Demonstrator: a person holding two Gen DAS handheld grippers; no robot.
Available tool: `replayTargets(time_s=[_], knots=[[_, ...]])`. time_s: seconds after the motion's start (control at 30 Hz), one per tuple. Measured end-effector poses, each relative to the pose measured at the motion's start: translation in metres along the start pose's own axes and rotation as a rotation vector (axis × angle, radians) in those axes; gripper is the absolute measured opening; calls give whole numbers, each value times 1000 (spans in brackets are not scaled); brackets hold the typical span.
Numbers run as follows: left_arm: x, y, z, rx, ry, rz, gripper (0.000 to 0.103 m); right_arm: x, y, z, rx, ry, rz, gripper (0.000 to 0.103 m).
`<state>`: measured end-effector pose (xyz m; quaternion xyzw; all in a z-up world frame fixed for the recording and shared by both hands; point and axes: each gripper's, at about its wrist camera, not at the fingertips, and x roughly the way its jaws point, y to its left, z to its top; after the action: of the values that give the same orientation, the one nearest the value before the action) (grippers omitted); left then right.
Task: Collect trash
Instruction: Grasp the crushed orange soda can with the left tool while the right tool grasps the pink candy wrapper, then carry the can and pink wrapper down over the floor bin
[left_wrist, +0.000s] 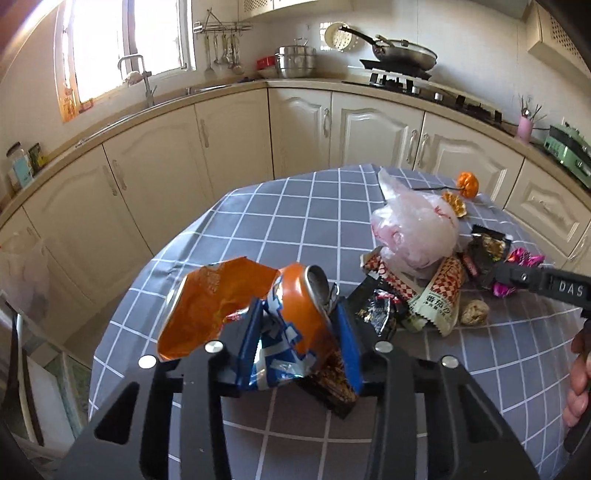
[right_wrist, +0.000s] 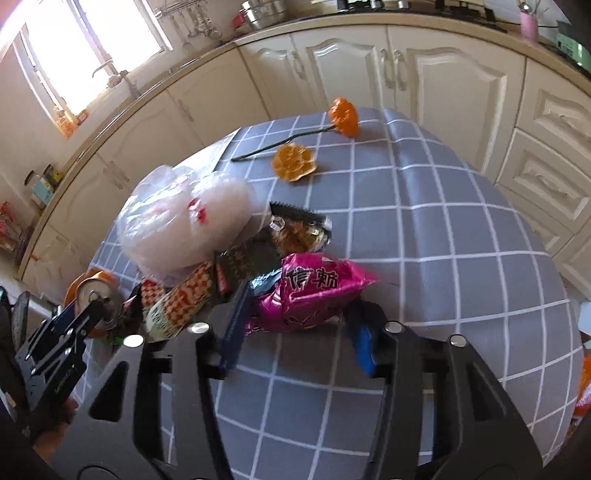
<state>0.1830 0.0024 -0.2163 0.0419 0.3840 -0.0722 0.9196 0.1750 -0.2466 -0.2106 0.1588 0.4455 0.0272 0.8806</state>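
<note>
My left gripper (left_wrist: 295, 317) is shut on a crushed orange and blue soda can (left_wrist: 291, 314), with an orange foil wrapper (left_wrist: 210, 306) and a brown wrapper (left_wrist: 332, 384) pinched alongside it, above the grey checked tablecloth (left_wrist: 295, 210). The can also shows in the right wrist view (right_wrist: 94, 295). My right gripper (right_wrist: 299, 325) is open, its jaws around a pink snack wrapper (right_wrist: 314, 291) that lies on the cloth. A trash pile lies between the grippers: a crumpled clear plastic bag (right_wrist: 177, 225), a red-checked sauce packet (right_wrist: 177, 302) and dark wrappers (right_wrist: 291, 229).
An orange artificial flower on a stem (right_wrist: 343, 116) and a loose orange flower head (right_wrist: 293, 162) lie at the table's far side. A brown lump (left_wrist: 474, 312) sits by the pile. Cream kitchen cabinets (left_wrist: 229, 140) curve behind the table.
</note>
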Motion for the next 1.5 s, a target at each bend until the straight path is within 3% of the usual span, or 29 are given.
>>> replayTargets(time_s=[0.3, 0.53, 1.0, 1.2, 1.5], knots=[[-23, 0, -6, -25, -32, -37, 33, -37, 6, -17, -20, -54, 27, 46], [-61, -10, -3, -26, -100, -76, 33, -80, 12, -23, -59, -122, 48, 46], [-136, -79, 23, 63, -239, -210, 33, -158, 2, -24, -79, -278, 51, 46], [-151, -139, 33, 126, -248, -335, 33, -207, -51, -27, 6, -369, 24, 46], [-156, -291, 32, 307, -199, -561, 33, -268, -199, -66, 272, -458, -120, 46]])
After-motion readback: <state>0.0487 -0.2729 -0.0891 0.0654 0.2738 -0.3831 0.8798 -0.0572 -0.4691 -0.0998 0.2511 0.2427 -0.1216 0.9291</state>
